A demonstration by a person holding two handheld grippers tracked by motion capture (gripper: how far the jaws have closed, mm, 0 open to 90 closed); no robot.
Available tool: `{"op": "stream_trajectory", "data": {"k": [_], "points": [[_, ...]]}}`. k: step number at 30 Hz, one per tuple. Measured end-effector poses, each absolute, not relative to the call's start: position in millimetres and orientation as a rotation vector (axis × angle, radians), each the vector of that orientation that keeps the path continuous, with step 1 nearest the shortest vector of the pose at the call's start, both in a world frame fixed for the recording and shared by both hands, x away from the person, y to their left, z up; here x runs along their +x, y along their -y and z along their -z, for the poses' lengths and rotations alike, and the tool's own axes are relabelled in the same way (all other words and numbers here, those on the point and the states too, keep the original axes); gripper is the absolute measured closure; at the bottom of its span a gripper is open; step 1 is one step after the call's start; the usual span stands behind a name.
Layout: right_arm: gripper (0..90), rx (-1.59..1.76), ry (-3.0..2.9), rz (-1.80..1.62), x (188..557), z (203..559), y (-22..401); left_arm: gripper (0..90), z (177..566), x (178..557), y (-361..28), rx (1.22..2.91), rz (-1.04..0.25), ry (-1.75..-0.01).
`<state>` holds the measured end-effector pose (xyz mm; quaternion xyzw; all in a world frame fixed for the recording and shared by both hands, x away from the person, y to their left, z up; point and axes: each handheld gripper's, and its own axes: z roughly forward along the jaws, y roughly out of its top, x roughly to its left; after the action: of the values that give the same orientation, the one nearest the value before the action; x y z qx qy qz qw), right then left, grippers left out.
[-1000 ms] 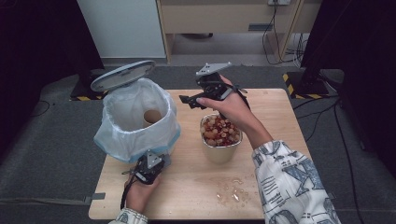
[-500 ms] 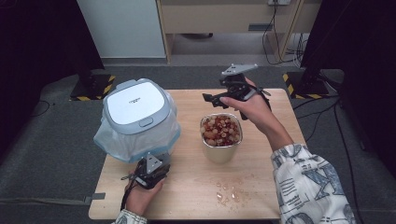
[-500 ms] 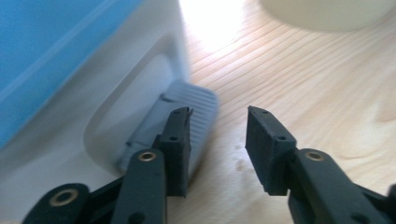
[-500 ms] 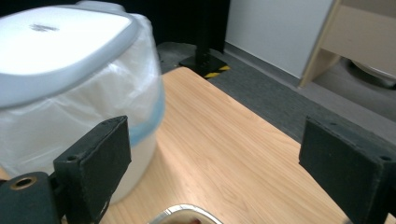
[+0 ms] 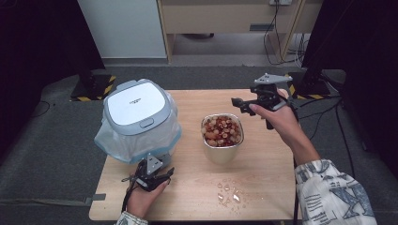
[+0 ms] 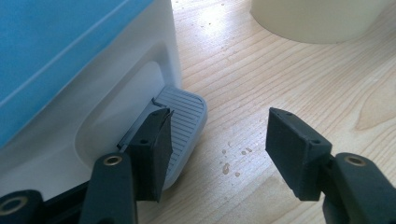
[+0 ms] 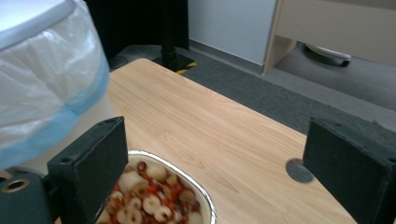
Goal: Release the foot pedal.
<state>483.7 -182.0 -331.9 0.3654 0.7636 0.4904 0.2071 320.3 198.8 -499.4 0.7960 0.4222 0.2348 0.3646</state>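
A white pedal bin [image 5: 138,108] with a blue-edged plastic liner stands at the table's left, its grey lid down. My left gripper [image 5: 151,172] lies low at the bin's foot, open. In the left gripper view its jaws have just been opening; one fingertip [image 6: 152,142] sits over the grey ribbed pedal [image 6: 187,112], with bare wood between the jaws. A metal bowl [image 5: 222,132] of mixed red and pale food stands mid-table. My right gripper [image 5: 240,104] hovers above and right of the bowl [image 7: 159,196]. Its jaws have just been opening and hold nothing.
Small wet scraps [image 5: 227,193] lie on the wood in front of the bowl. The bin's bag [image 7: 46,93] bulges out to the left in the right gripper view. A cabinet [image 5: 225,18] and dark stands [image 5: 89,70] sit on the floor beyond the table's far edge.
The bin's lid, raised a second ago, has dropped shut. My left gripper's jaws have spread at the pedal. My right gripper has moved right, from beside the bin to past the bowl.
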Motion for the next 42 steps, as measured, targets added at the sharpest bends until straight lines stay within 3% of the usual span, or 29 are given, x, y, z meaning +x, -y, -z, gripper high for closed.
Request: {"op": "stream_trajectory", "data": {"k": [13, 28, 42], "points": [[6.3, 1.197, -2.012, -1.311, 460.3, 373.9, 224.3, 33.2, 500.0, 321.5, -198.5, 2.048, -0.595, -1.075], [5.6, 1.318, -1.989, -1.194, 430.8, 432.7, 239.2, 31.1, 500.9, 322.1, -199.2, 2.046, -0.603, -1.068], [6.6, 1.543, -1.983, -0.996, 433.8, 492.8, 257.6, 30.6, 501.5, 323.0, -200.4, 2.05, -0.609, -1.071]]}}
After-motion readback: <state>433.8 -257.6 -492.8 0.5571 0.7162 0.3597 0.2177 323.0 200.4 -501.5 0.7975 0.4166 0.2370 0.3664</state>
